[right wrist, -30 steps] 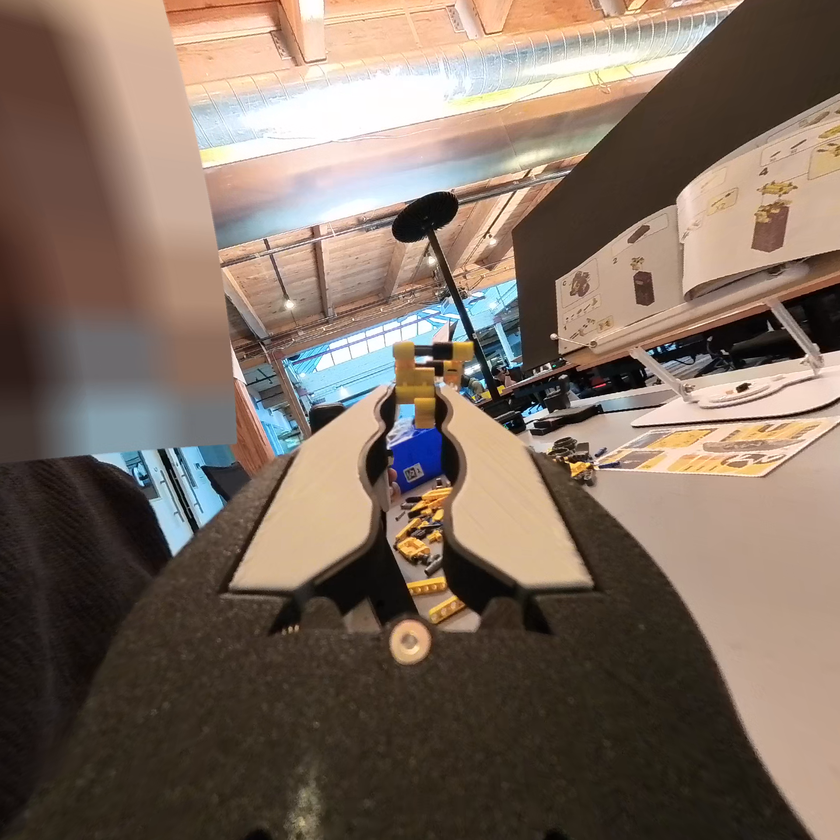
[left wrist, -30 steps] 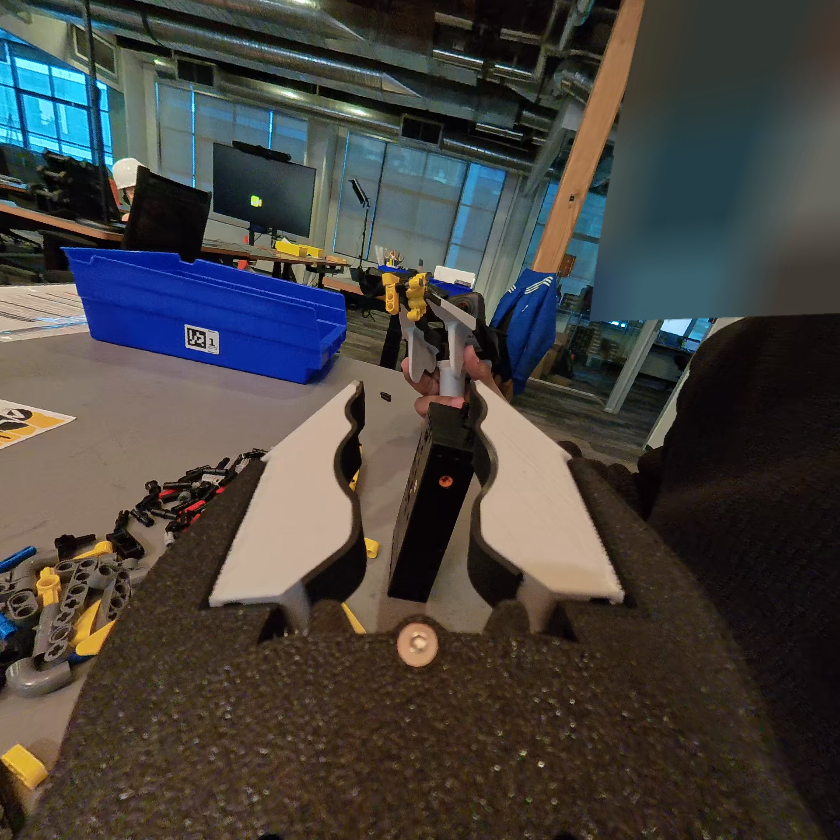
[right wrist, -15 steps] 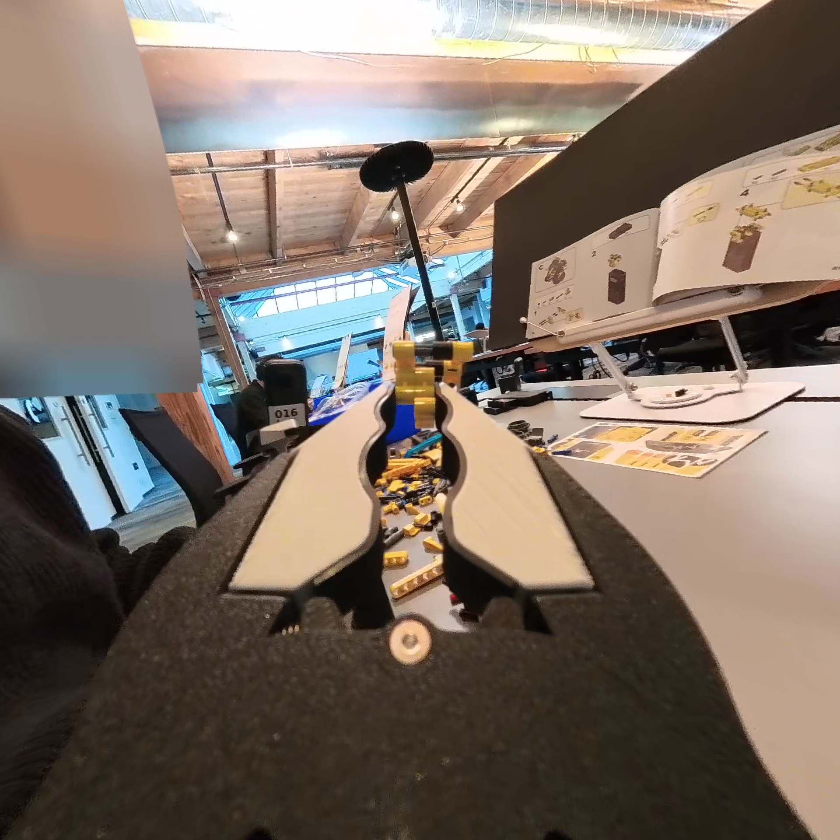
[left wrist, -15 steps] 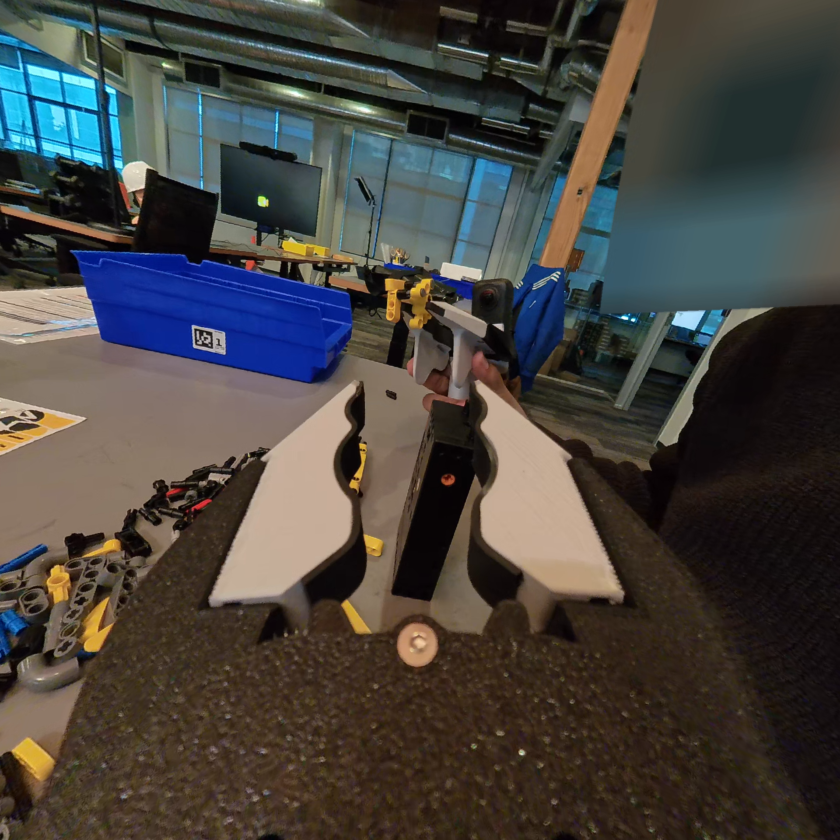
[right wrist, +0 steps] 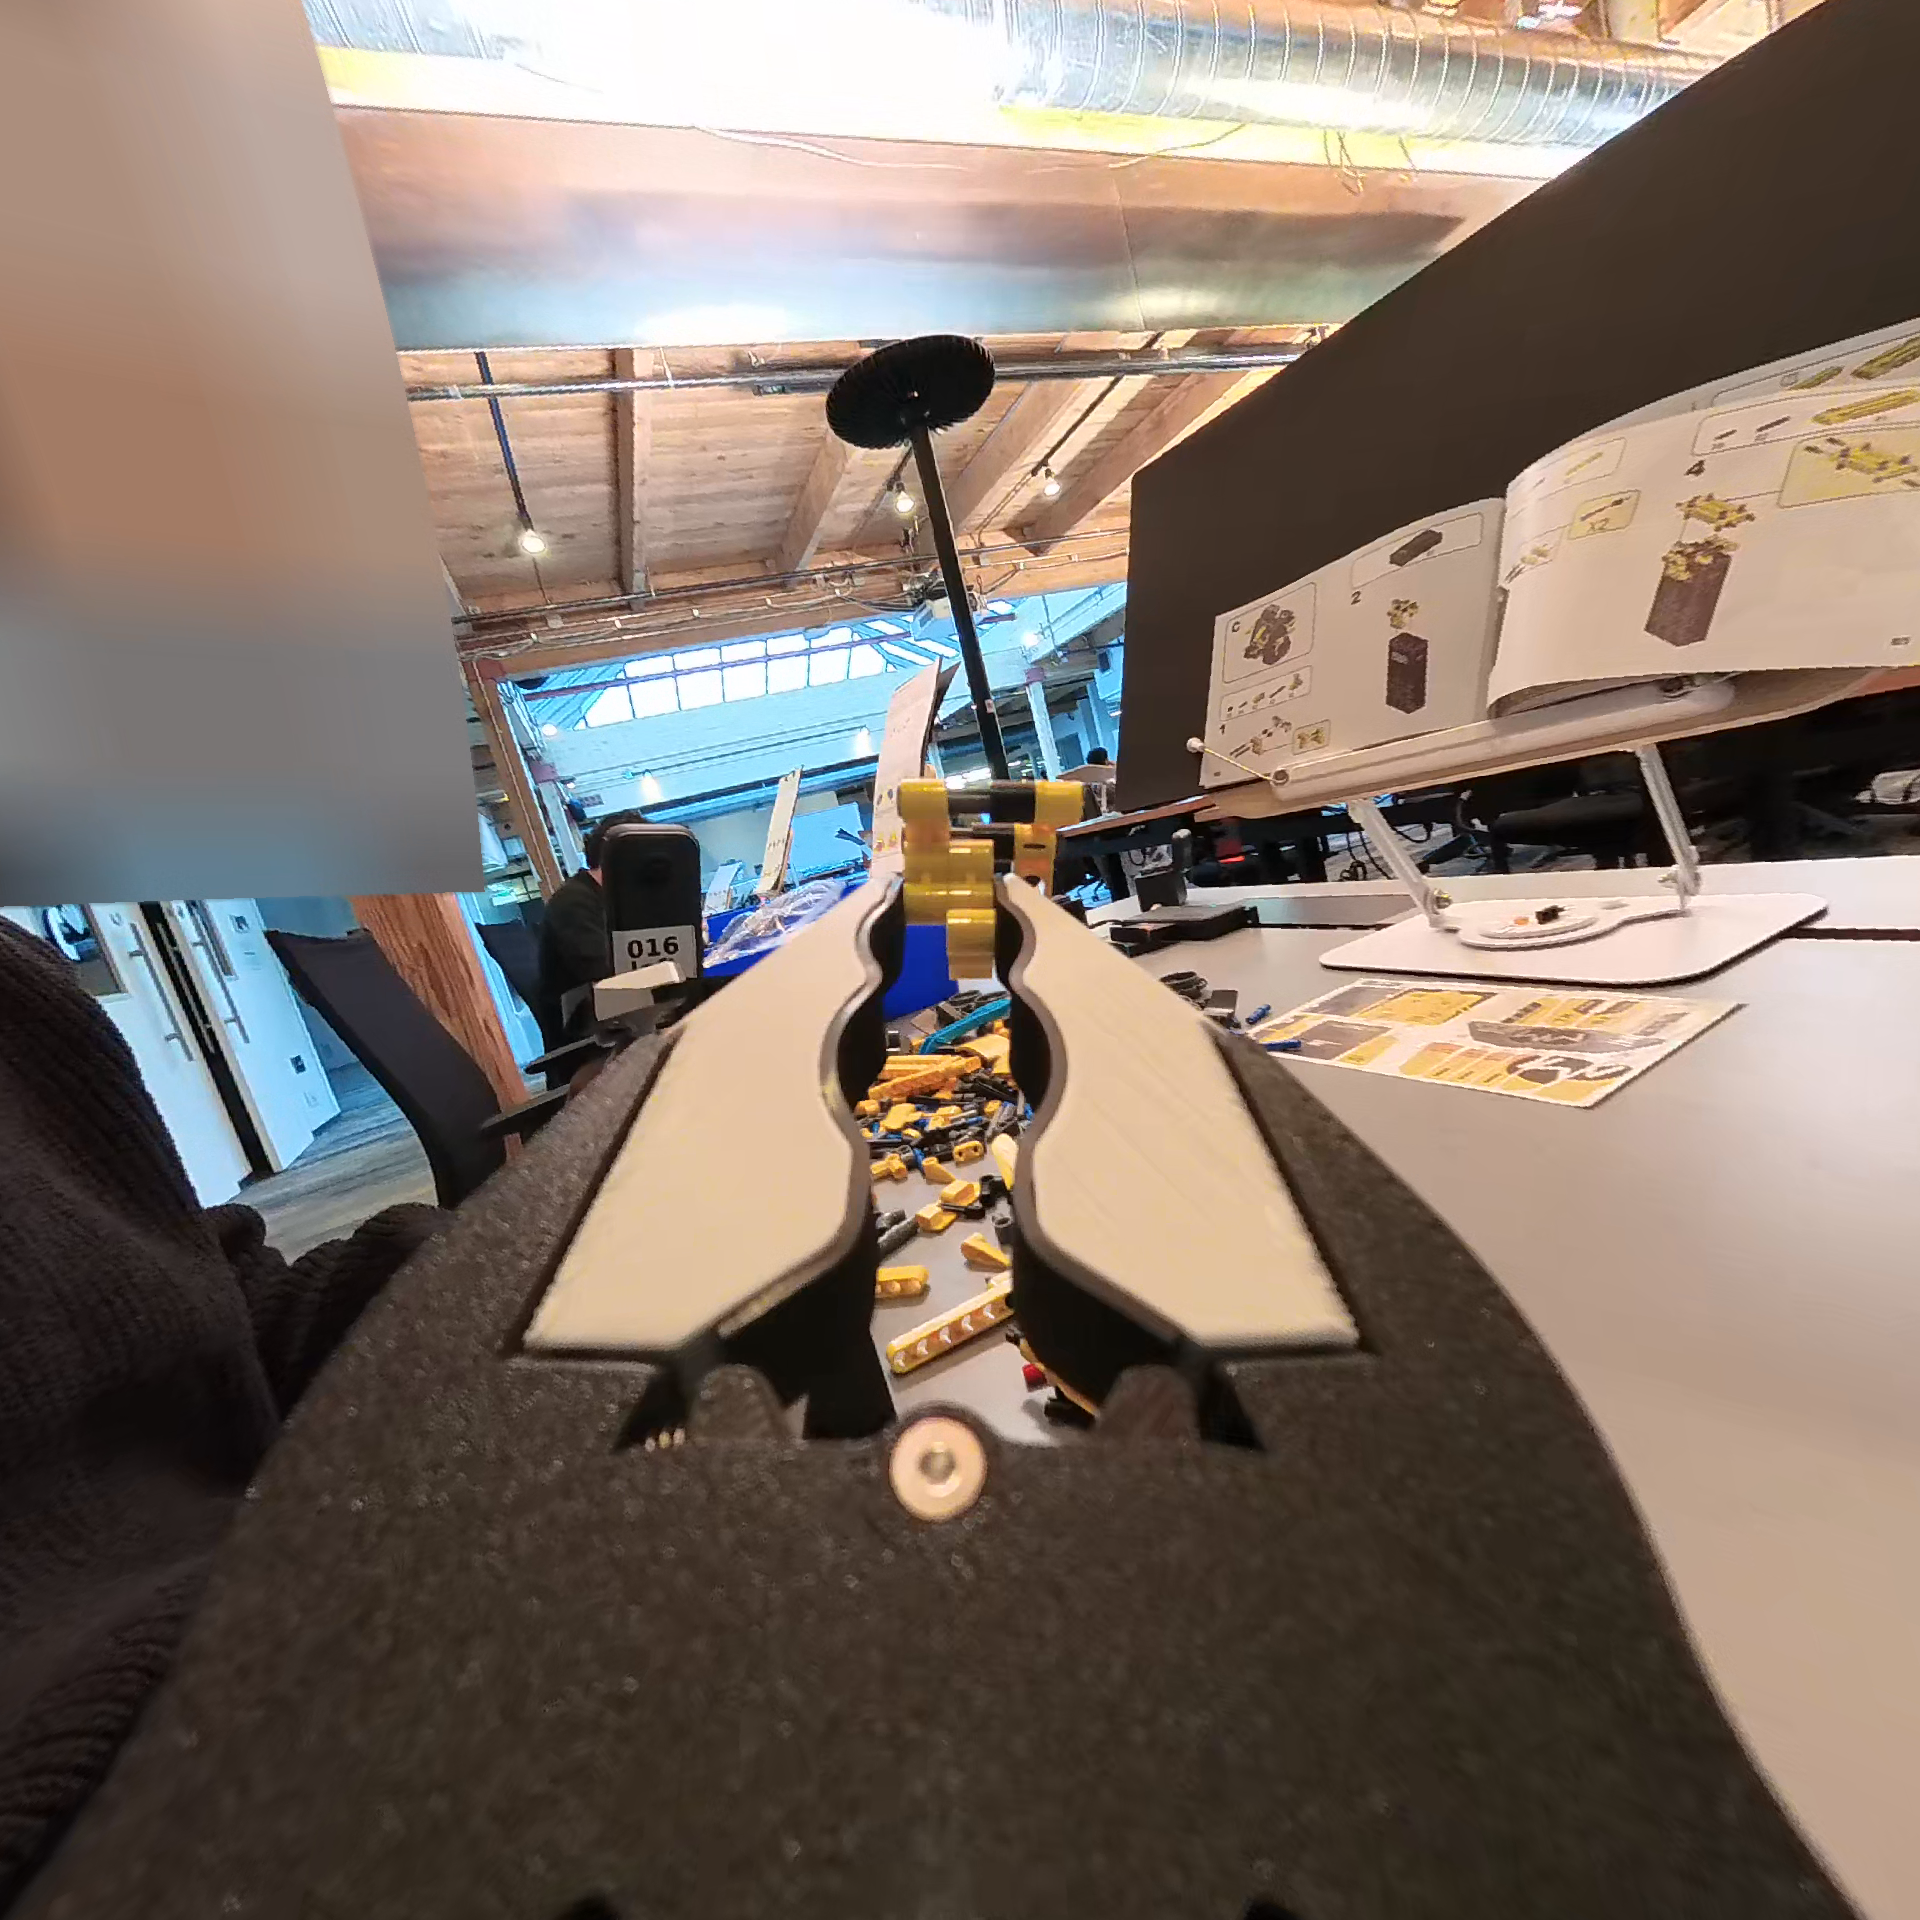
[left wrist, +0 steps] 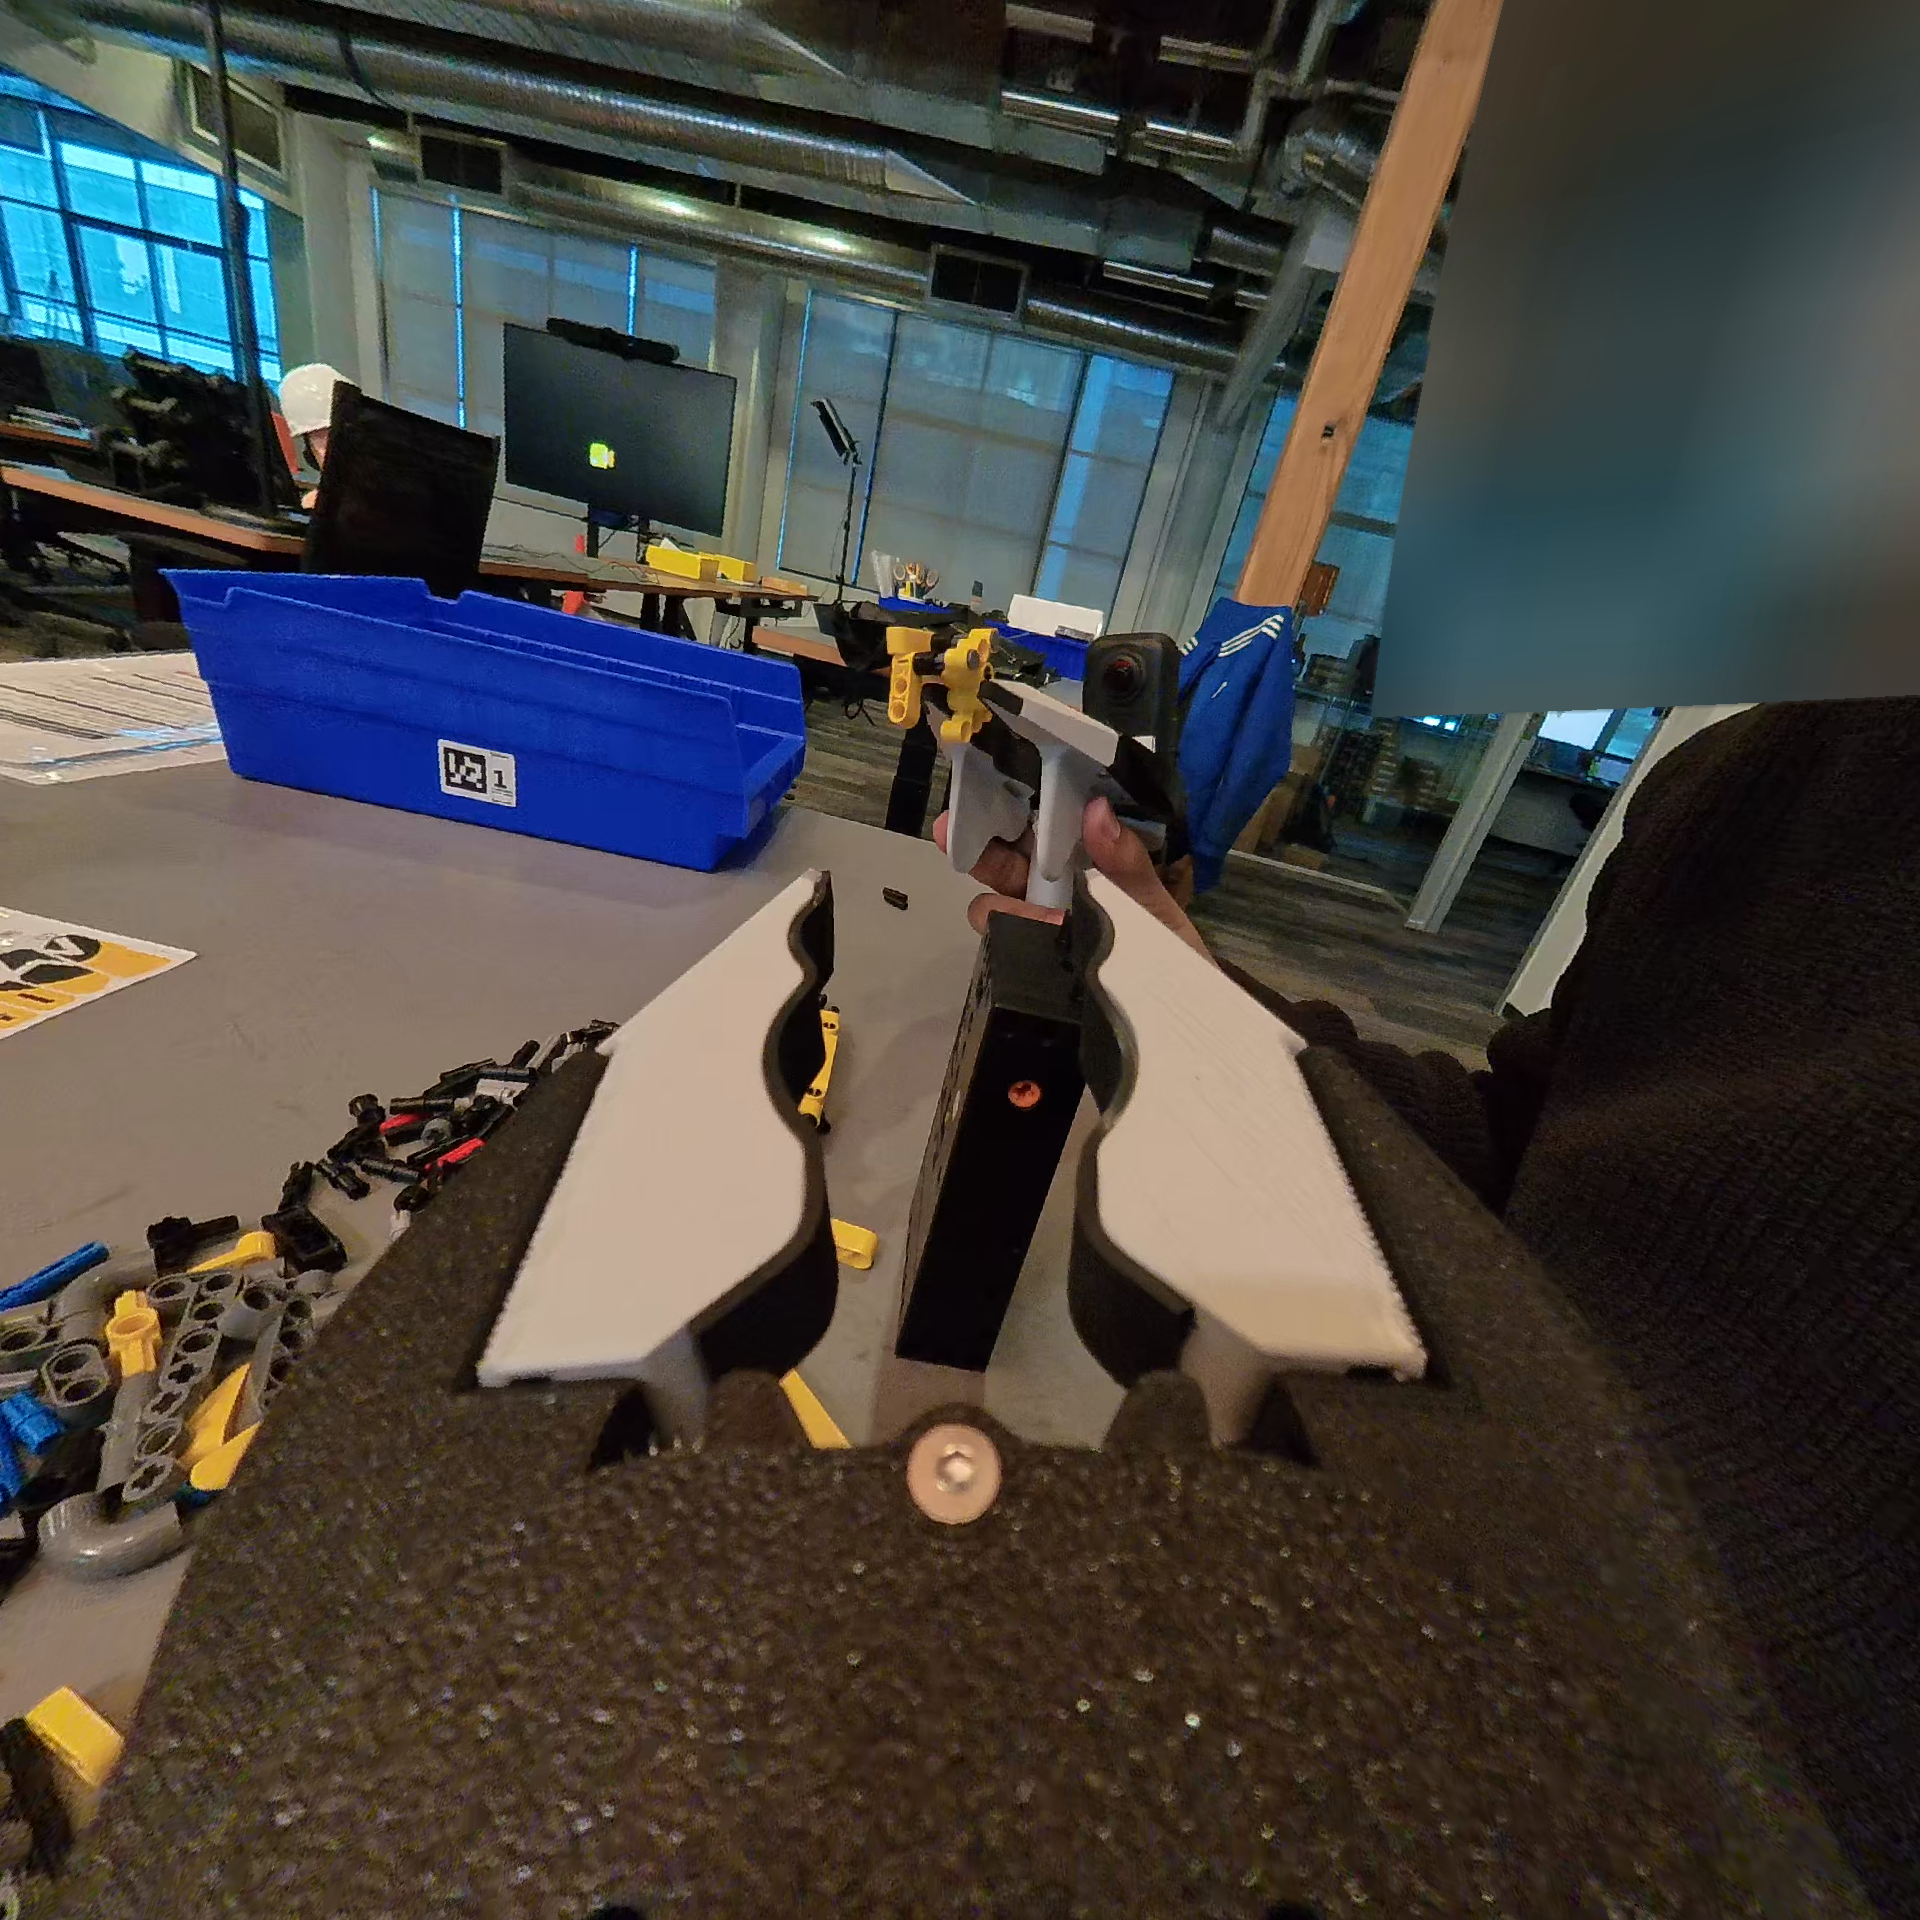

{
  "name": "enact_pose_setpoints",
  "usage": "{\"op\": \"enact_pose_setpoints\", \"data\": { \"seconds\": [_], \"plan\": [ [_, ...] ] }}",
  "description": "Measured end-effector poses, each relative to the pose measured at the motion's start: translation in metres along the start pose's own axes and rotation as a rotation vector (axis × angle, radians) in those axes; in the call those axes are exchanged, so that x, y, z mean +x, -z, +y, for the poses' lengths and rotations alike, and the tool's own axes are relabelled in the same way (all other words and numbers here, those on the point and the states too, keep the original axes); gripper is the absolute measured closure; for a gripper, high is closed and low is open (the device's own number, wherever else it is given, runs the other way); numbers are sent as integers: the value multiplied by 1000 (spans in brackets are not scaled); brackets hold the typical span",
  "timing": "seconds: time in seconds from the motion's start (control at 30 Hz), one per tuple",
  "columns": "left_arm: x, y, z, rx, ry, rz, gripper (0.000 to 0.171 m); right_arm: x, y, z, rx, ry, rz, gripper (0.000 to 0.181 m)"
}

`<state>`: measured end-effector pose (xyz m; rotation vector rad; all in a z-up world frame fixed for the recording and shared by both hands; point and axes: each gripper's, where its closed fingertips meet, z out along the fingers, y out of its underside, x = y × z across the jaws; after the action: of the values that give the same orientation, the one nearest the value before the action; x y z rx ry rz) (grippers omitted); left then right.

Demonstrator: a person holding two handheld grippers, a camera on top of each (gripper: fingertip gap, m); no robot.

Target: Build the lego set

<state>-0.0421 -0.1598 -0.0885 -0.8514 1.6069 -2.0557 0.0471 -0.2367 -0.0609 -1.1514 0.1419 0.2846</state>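
Observation:
My left gripper point(left wrist: 951, 904) is open over the grey table point(left wrist: 312, 966). A tall black rectangular block point(left wrist: 987, 1174) sits between its fingers, leaning against the inner side of the right finger, with a clear gap to the left finger. My right gripper point(right wrist: 951, 914) is shut on a small yellow and black assembly of beam pieces point(right wrist: 956, 883), held in the air at its fingertips. The left wrist view shows the right gripper point(left wrist: 997, 727) just beyond the block, with the yellow assembly point(left wrist: 940, 686) at its tip and a hand point(left wrist: 1039, 862) below.
A blue bin point(left wrist: 499, 717) stands at the back left. Loose grey, yellow and black pieces point(left wrist: 156, 1340) lie at the left, and more yellow pieces point(right wrist: 935, 1101) lie under the right gripper. An open instruction booklet on a stand point(right wrist: 1558, 623) and a printed sheet point(right wrist: 1486, 1039) are on the right.
The right wrist view has tilted down from the ceiling toward the table, bringing the pile of yellow pieces into view. The yellow assembly stays gripped. The left gripper and black block have barely moved.

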Motion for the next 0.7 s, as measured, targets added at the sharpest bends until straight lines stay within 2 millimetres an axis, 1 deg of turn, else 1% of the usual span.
{"op": "enact_pose_setpoints", "data": {
  "seconds": [0.43, 0.6, 0.7],
  "plan": [
    [0, -1, 1, -4, -1, 2, 126, -4, -2, -5, 28, -16, -38, 165],
    [0, 1, -1, 6, -11, -1, 126, -15, -4, -8, 44, 36, -76, 165],
    [1, 2, -3, 12, -16, -3, 126, -27, -8, -15, 60, -2, -110, 165]
  ]
}}
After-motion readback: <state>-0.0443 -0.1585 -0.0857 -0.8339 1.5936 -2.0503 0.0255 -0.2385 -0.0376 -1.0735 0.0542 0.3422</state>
